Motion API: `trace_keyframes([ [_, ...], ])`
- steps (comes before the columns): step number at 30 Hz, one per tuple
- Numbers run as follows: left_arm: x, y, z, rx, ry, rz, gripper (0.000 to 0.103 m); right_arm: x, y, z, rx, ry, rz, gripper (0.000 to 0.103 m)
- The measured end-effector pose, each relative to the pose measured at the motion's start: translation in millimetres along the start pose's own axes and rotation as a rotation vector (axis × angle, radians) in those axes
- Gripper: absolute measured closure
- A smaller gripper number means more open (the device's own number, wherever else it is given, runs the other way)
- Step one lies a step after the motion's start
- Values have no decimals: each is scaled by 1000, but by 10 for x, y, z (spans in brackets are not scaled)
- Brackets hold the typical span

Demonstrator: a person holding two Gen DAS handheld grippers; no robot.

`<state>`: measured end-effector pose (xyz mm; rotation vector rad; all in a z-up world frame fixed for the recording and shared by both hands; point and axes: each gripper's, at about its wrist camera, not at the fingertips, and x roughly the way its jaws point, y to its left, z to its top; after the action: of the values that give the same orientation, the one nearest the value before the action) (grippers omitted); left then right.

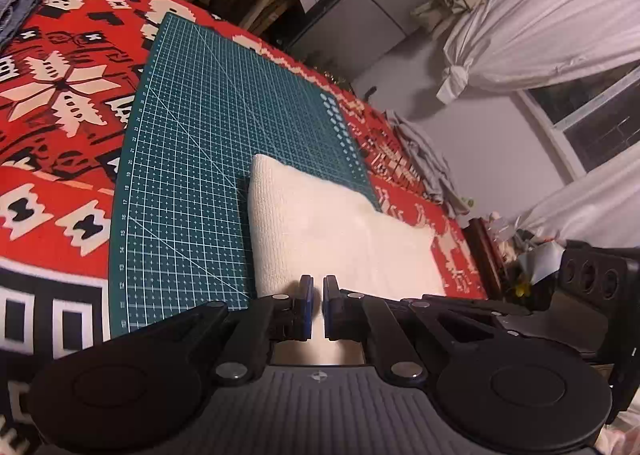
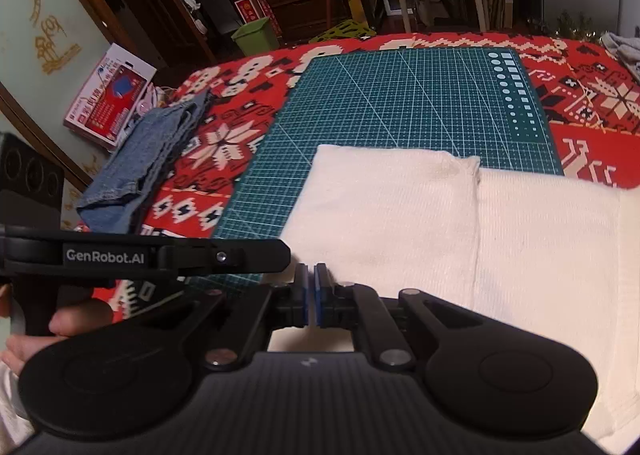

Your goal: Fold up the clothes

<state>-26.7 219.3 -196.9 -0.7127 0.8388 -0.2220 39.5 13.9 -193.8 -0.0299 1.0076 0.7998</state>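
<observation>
1. Two claws sat at the near edge of the cream garment (image 2: 400, 215). The left claw (image 1: 315, 307) had its blue pads drawn almost together with only a slit between; whether cloth was pinched in that slit could not be told.
2. The right claw (image 2: 310, 295) stood likewise, pads nearly meeting and a thin gap showing, over the garment's near-left corner; a grip on fabric could not be confirmed. The left claw's arm crossed just to its left in the right wrist view, with a hand (image 2: 60, 331) below it.
3. The cream garment, a ribbed knit already partly folded, lay directly ahead of both claws. Its long axis ran left to right across the near part of the green cutting mat (image 2: 400, 103) and overhung the mat's right side onto the red patterned blanket (image 2: 224, 143). A vertical fold edge split it into a left panel and a right panel.
4. Judgement: both claws were at the near hem, so the next fold likely ran away from them, across the short axis.
5. Farther left, folded denim (image 2: 140, 167) rested on the blanket, well apart from the mat.
6. A grey cloth (image 1: 424, 159) lay at the blanket's far right edge.
</observation>
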Motion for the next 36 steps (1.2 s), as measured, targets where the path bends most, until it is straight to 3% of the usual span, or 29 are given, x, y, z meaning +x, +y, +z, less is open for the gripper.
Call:
trace_keyframes([
  [5,54,-11,8,22,8,8,100,-26,-142,-4,34,15,-5,103],
  [10,35,-38,101,19,-22,-12,100,-104,-80,163,12,-32,1,101],
  [16,180,-77,154,52,-3,35,100,164,-156,244,25,9,-39,103],
  [21,201,-138,140,87,-7,63,101,74,-304,229,48,1,-27,103],
  [30,371,-74,446,54,-26,43,100,125,-370,509,64,-47,-50,101],
  [36,482,-98,519,84,-21,72,101,233,-581,567,93,-54,-106,103],
])
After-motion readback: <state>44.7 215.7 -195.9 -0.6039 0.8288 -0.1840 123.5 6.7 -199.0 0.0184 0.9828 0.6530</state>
